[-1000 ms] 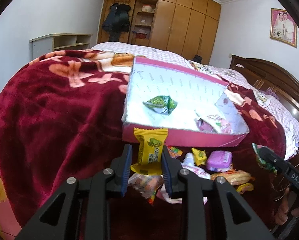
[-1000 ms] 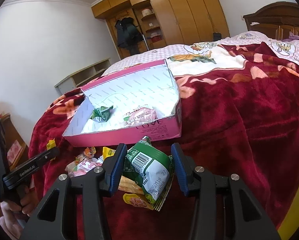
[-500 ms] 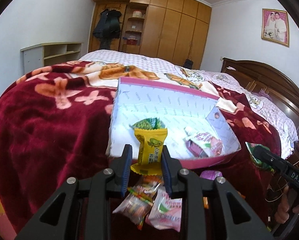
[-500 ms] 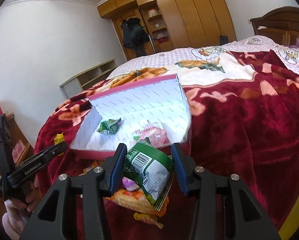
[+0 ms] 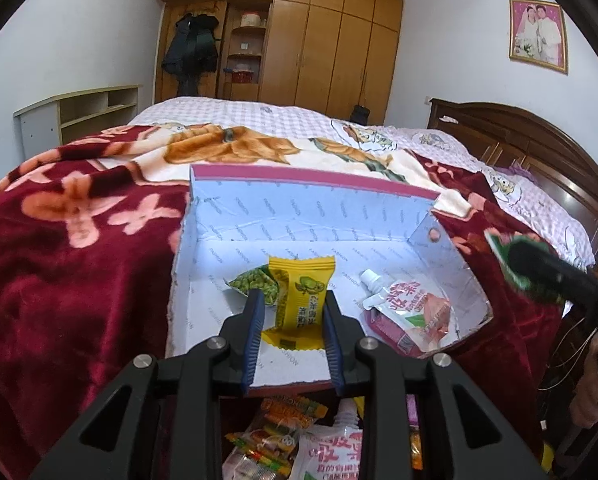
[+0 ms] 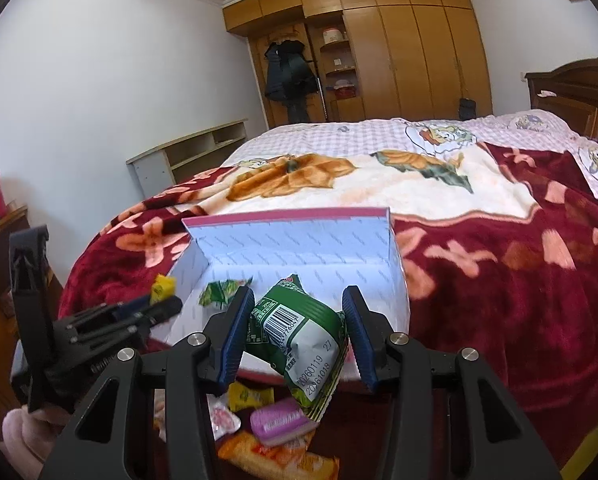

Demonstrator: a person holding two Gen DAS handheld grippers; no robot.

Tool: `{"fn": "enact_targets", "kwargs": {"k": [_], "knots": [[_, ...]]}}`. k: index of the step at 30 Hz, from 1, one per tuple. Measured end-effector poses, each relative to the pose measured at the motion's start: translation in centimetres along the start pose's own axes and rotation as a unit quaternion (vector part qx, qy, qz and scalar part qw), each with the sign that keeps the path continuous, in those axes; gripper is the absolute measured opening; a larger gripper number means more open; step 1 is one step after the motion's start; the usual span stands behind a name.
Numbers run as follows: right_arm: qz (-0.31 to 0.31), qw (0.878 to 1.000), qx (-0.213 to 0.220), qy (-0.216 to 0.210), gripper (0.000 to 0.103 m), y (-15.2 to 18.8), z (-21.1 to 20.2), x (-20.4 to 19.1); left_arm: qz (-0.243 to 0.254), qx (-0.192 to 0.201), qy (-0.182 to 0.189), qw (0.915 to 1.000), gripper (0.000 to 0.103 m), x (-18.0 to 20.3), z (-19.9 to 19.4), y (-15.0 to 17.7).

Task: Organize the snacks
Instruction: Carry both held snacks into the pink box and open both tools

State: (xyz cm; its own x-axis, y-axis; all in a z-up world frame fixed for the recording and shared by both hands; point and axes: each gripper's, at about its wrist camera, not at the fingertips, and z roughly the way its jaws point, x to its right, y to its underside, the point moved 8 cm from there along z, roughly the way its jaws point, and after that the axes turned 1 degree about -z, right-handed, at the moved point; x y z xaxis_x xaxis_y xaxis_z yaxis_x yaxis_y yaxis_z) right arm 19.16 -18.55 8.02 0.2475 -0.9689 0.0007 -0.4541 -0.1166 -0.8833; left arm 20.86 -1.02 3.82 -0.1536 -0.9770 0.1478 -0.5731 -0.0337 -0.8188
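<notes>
Left tongs [image 5: 291,316] clamp a yellow candy [image 5: 299,300], right tongs [image 6: 297,330] a green packet [image 6: 299,336]. Both hover over the pink box [image 5: 307,172] just ahead. Next, probably release each inside.

Home bedroom, floral blanket on bed [image 5: 79,248], wooden wardrobe [image 5: 331,44], framed wedding portrait [image 5: 538,35], carved headboard [image 5: 539,152]

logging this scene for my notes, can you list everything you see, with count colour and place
box: 1, pink outside, white inside, open on the bed
green packet: 1, in the box
pink pouch: 1, in the box
blanket: 1, dark red, floral, on the bed
loose snacks: several, mixed colours, on the blanket before the box
wardrobe: 1, wooden, far wall
yellow packet: 1, in the left gripper
green bag: 1, in the right gripper
</notes>
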Motion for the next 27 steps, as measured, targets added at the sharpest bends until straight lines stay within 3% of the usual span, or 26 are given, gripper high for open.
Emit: {"fn": "enact_targets", "kwargs": {"k": [10,14,21,27], "knots": [[0.008,1.0,-0.019,0.014,0.047,-1.5,4.7,1.8,-0.024,-0.043,-0.02,0.9986,0.029,-1.5,3.8,1.7],[0.011,0.999,-0.035,0.023,0.047,-1.2,6.7,2.7,-0.015,-0.041,-0.04,0.9983,0.03,-1.7,4.3,2.1],[0.01,0.998,-0.055,0.028,0.047,-1.0,9.6,3.4,0.014,-0.044,-0.048,0.9978,0.05,-0.5,4.8,2.4],[0.029,0.996,-0.075,0.025,0.048,-0.8,11.4,4.3,0.017,-0.047,-0.048,0.9976,0.05,-0.5,4.8,2.5]]}}
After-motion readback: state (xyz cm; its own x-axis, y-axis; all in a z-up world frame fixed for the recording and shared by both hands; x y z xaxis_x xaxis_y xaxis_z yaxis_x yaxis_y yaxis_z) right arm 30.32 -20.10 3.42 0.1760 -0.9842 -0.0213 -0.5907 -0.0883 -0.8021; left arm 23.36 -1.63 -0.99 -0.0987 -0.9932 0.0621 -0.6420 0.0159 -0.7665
